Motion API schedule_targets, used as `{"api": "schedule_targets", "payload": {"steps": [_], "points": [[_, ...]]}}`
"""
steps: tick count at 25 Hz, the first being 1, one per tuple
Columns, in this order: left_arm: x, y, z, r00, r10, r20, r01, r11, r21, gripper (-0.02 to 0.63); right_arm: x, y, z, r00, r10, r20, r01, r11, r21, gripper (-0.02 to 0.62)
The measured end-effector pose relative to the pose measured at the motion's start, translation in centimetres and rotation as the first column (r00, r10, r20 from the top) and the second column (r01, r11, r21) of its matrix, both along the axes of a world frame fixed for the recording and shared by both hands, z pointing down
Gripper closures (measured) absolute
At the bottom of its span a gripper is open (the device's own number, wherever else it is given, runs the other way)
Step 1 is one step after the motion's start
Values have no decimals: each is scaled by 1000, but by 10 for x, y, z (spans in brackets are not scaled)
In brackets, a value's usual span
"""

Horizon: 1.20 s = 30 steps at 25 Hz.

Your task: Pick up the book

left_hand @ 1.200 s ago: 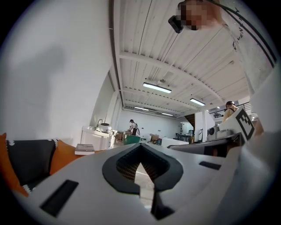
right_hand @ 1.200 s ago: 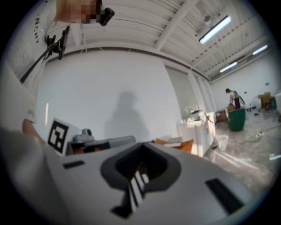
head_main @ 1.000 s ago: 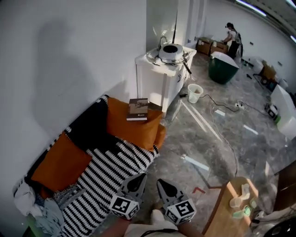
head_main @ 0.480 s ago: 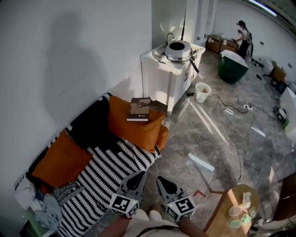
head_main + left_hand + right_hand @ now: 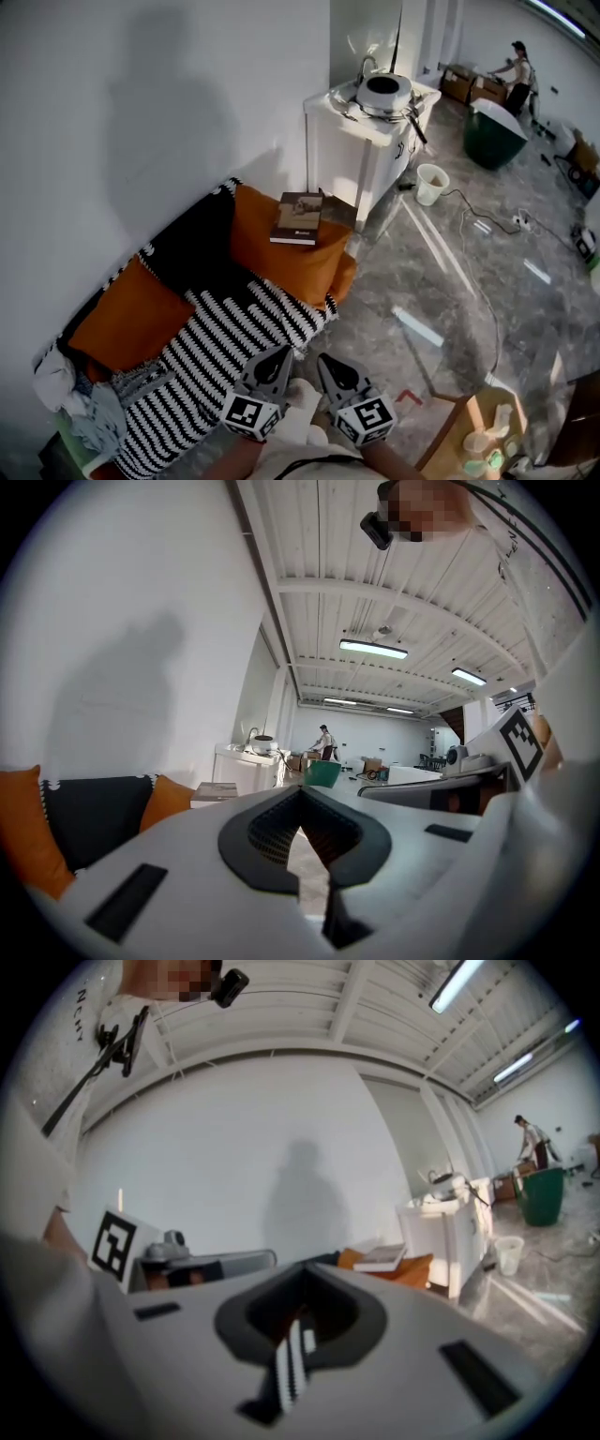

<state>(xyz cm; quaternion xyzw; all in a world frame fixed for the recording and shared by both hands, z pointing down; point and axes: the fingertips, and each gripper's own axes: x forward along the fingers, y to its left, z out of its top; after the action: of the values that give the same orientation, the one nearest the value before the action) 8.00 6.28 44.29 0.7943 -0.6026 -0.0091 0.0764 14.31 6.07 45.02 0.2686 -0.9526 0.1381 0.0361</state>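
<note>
Left gripper [image 5: 278, 356] and right gripper [image 5: 329, 362] sit side by side at about 6 o'clock in the head view, both pointing toward 12 o'clock. Each has its jaws pressed together on nothing (through the slot behind the tips, the gripper views show only floor on the left and striped fabric on the right). The book [image 5: 300, 217] lies flat, well apart from both grippers at roughly 12 o'clock from them, cover up and closed. It rests on top of an orange cushion [image 5: 281, 258] at the far end of the sofa [image 5: 220, 342], whose cover is striped black and white. From the left gripper view the book [image 5: 216, 792] shows at 9 o'clock of the jaw tips, and from the right gripper view [image 5: 380, 1258] at 2 o'clock. A black cushion [image 5: 192, 246] leans on the wall at 8 o'clock of the book, and a second orange cushion [image 5: 127, 319] lies beyond it toward 8 o'clock. A heap of clothes [image 5: 80, 403] fills the sofa's near end. At 1 o'clock of the book, just beside the cushion, stands a white cabinet [image 5: 361, 155] with a pot [image 5: 386, 91] on top. A bucket [image 5: 431, 183] stands on the floor at 3 o'clock of the cabinet. Farther toward 2 o'clock is a green tub [image 5: 495, 139] with a person [image 5: 518, 67] behind it. A wooden table [image 5: 464, 436] shows at 4 o'clock of the grippers.
</note>
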Motion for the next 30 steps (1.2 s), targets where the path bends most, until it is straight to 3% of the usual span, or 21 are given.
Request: {"api": "schedule_targets", "payload": {"steps": [14, 25, 30], "points": [[-33, -112, 16, 998, 55, -16, -55, 998, -6, 583, -49, -104, 15, 998, -10, -64, 9, 1000, -15, 581], [-67, -184, 44, 991, 112, -68, -118, 988, -97, 583, -95, -175, 27, 995, -2, -100, -1, 999, -34, 581], [-76, -205, 58, 982, 140, -130, -156, 980, -126, 583, -112, -196, 38, 992, 2, -123, -9, 999, -52, 581]]}}
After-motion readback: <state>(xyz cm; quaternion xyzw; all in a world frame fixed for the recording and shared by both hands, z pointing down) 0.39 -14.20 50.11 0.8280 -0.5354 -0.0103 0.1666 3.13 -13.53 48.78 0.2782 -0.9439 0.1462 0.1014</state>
